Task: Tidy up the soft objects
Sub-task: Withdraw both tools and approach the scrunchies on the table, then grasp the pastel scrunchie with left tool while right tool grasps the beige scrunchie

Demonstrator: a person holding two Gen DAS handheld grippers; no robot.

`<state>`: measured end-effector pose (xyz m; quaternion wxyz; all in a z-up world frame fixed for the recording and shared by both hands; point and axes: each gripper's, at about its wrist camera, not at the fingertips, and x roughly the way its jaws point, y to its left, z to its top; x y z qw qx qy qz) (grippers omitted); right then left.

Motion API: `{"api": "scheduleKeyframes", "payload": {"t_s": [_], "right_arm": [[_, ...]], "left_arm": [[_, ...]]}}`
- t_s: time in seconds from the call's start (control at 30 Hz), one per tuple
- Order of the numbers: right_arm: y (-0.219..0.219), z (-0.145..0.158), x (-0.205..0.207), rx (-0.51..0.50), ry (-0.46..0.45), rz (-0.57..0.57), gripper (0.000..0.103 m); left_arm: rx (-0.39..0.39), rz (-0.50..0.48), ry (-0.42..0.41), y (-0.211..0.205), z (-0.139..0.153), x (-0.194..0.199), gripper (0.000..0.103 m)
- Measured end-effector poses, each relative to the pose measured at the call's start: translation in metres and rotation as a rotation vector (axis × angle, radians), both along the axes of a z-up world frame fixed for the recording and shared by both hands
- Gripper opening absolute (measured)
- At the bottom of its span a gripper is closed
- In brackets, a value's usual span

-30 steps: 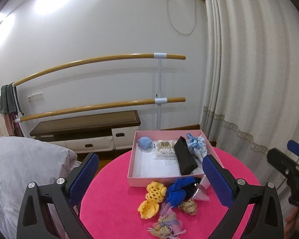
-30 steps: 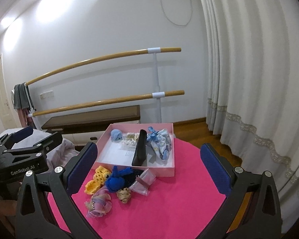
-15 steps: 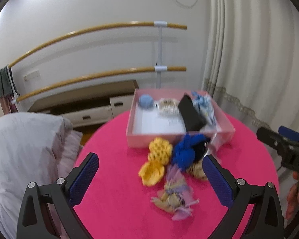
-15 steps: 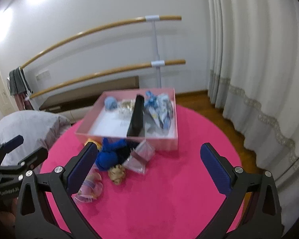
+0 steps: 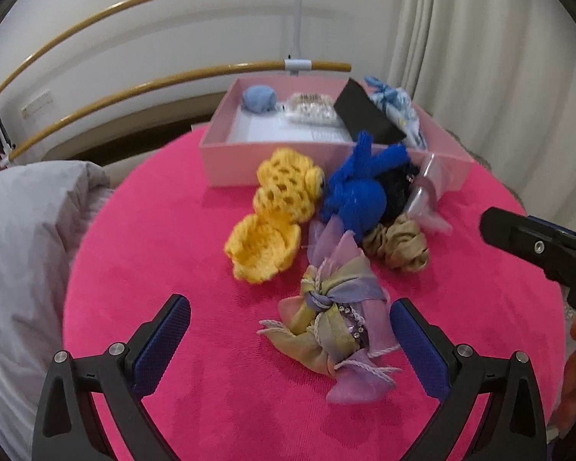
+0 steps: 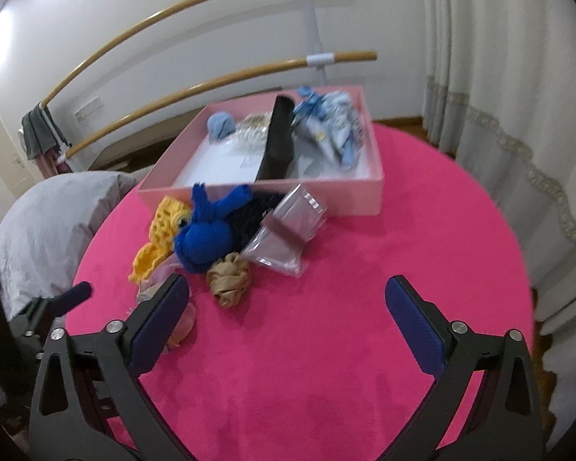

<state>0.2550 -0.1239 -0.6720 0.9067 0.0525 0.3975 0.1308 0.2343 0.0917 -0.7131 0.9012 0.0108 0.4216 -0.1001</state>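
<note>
Nearby, a loose cluster of soft items lies on the pink round table (image 5: 142,269), just in front of the pink box (image 5: 226,153). Closest to the left gripper (image 5: 290,340) is a pastel fabric bundle (image 5: 334,307) tied with cord; its right edge lies just beside the gripper's right blue pad, and the jaws stand wide apart with nothing between them. Behind the bundle are two yellow crochet pieces (image 5: 276,211), one cupped and lying open and the other touching the box's front wall. A blue knitted piece (image 5: 359,192) sits beside them, resting against a dark item that is hard to make out. A tan scrunchie (image 5: 399,244) lies at the blue piece's near right, and a clear plastic packet (image 6: 288,232) leans toward the box front. The right gripper (image 6: 288,319) hangs over bare tabletop, its fingers also spread wide and empty; the scrunchie lies just beyond its left pad. Inside the box are a pale blue ball (image 6: 220,125), a small beaded item, a black pouch (image 6: 278,142) propped on the front wall, and a blue-and-white patterned fabric piece (image 6: 334,125) along the right side. To the left of the table is a grey-white cushion (image 5: 23,253). Behind stand two wooden barre rails (image 6: 211,84) on a white post against a white wall, with a grey cloth (image 6: 38,134) hung at their left end. Pale curtains (image 6: 499,77) fall along the right, with wooden floor at their foot.
</note>
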Motion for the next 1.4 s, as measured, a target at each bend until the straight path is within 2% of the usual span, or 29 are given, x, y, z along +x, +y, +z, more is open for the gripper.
{"api": "scheduleKeyframes", "payload": {"t_s": [0.1, 0.2, 0.27, 0.37, 0.43, 0.57, 0.63, 0.73, 0.83, 1.4], "right_arm": [[0.007, -0.012, 0.008, 0.024, 0.034, 0.025, 0.092], [0.017, -0.022, 0.014, 0.034, 0.057, 0.048, 0.09], [0.022, -0.028, 0.019, 0.051, 0.072, 0.065, 0.08], [0.03, -0.038, 0.028, 0.069, 0.097, 0.088, 0.066], [0.034, -0.044, 0.035, 0.088, 0.117, 0.1, 0.053], [0.043, -0.051, 0.043, 0.082, 0.122, 0.121, 0.046], [0.043, -0.052, 0.044, 0.074, 0.118, 0.125, 0.023], [0.041, -0.051, 0.041, 0.072, 0.115, 0.134, 0.022], [0.034, -0.05, 0.032, 0.075, 0.115, 0.134, 0.021], [-0.007, -0.028, -0.01, 0.092, 0.058, 0.072, 0.021]], "left_arm": [[-0.007, -0.008, 0.021, -0.002, -0.011, 0.007, 0.103], [-0.02, -0.016, 0.036, -0.004, -0.022, 0.012, 0.101], [-0.032, -0.018, 0.045, -0.003, -0.026, 0.015, 0.098], [-0.038, -0.022, 0.056, -0.003, -0.03, 0.02, 0.09], [-0.04, -0.028, 0.06, -0.004, -0.03, 0.022, 0.084], [-0.04, -0.043, 0.059, -0.008, -0.031, 0.024, 0.074], [-0.047, -0.051, 0.058, -0.009, -0.031, 0.023, 0.062], [-0.068, -0.065, 0.06, -0.008, -0.029, 0.022, 0.051], [-0.075, -0.069, 0.062, -0.007, -0.028, 0.019, 0.046], [-0.057, -0.09, -0.004, -0.01, 0.008, -0.031, 0.044]]}}
